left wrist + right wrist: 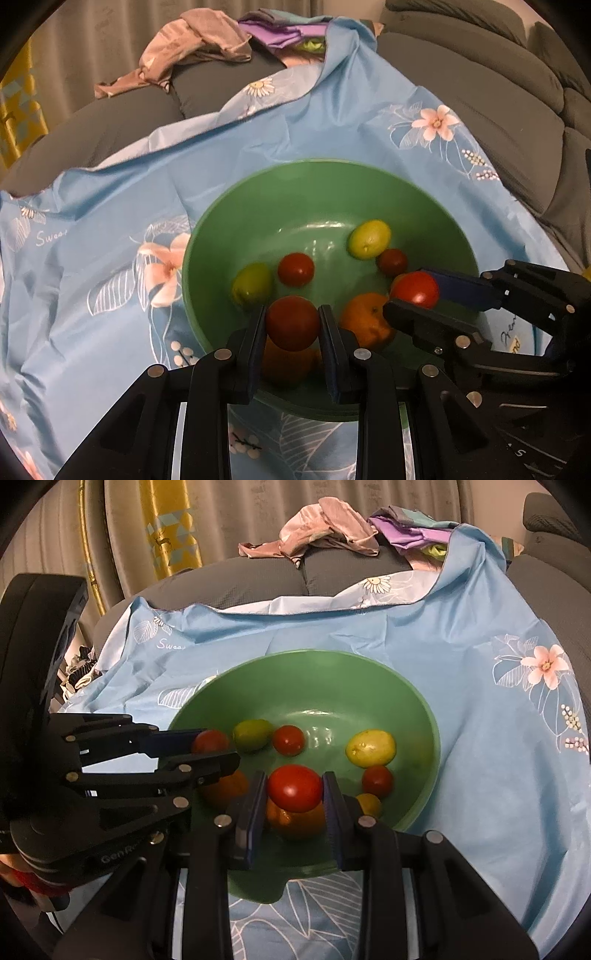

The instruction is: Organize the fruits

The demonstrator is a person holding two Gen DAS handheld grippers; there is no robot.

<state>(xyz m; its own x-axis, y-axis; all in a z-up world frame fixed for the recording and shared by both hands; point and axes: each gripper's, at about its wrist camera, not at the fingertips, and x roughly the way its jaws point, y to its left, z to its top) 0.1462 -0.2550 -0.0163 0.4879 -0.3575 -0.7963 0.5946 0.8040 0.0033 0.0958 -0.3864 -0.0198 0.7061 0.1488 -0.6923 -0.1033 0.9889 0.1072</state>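
Evidently both tools carry fruit to the green bowl: the left tool grips a dark red tomato, the right tool a bright red tomato, both poised above oranges already inside.

A light blue cloth printed with pink and white flowers lies spread over a grey cushioned sofa, creased, with one corner pulled up at the far side. On the sofa's far part lies a crumpled pinkish-beige garment, and just right of it a bundle of purple fabric. Grey pleated curtains hang behind. At the far left stands a yellow panel with a pale geometric pattern.
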